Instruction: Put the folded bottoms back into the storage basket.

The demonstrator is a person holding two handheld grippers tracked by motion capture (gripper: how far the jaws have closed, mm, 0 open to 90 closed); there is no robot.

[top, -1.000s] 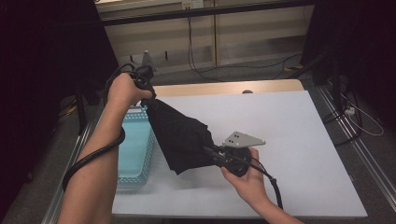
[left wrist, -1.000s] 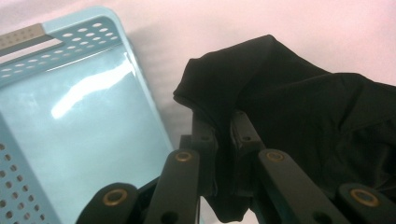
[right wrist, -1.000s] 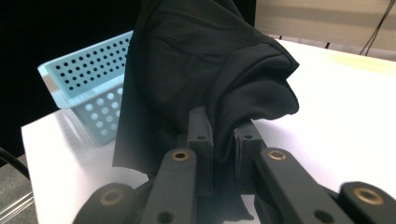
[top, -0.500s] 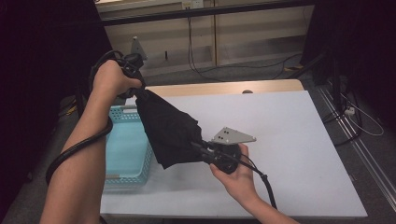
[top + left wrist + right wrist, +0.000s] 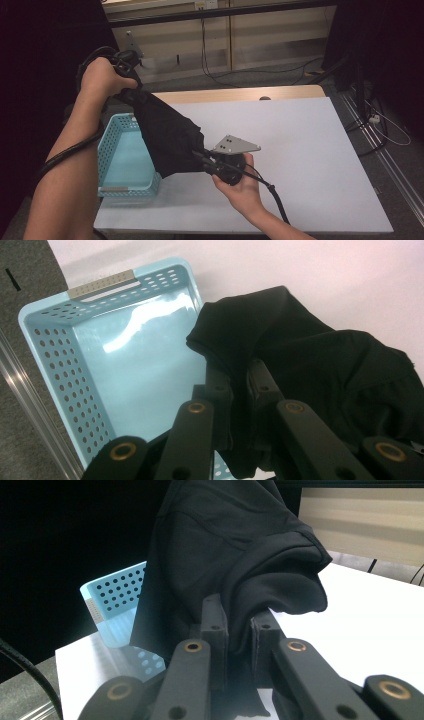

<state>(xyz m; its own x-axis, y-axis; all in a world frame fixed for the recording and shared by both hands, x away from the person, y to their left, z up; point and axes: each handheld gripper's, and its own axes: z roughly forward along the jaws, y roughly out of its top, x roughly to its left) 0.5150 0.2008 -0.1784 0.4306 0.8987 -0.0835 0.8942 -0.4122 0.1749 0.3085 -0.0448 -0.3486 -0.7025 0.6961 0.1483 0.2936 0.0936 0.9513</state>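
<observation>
Black garment [image 5: 170, 135] hangs stretched between my two grippers, over the right wall of the light-blue basket [image 5: 120, 150]. My left gripper [image 5: 131, 92] pinches its upper end above the basket; my right gripper [image 5: 202, 159] clamps its lower end just right of the basket.

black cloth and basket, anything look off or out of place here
Nothing stands out. The black cloth hangs bunched between the left gripper and right gripper, both clamped on it, above the empty blue basket, which sits flat on the white table.
</observation>
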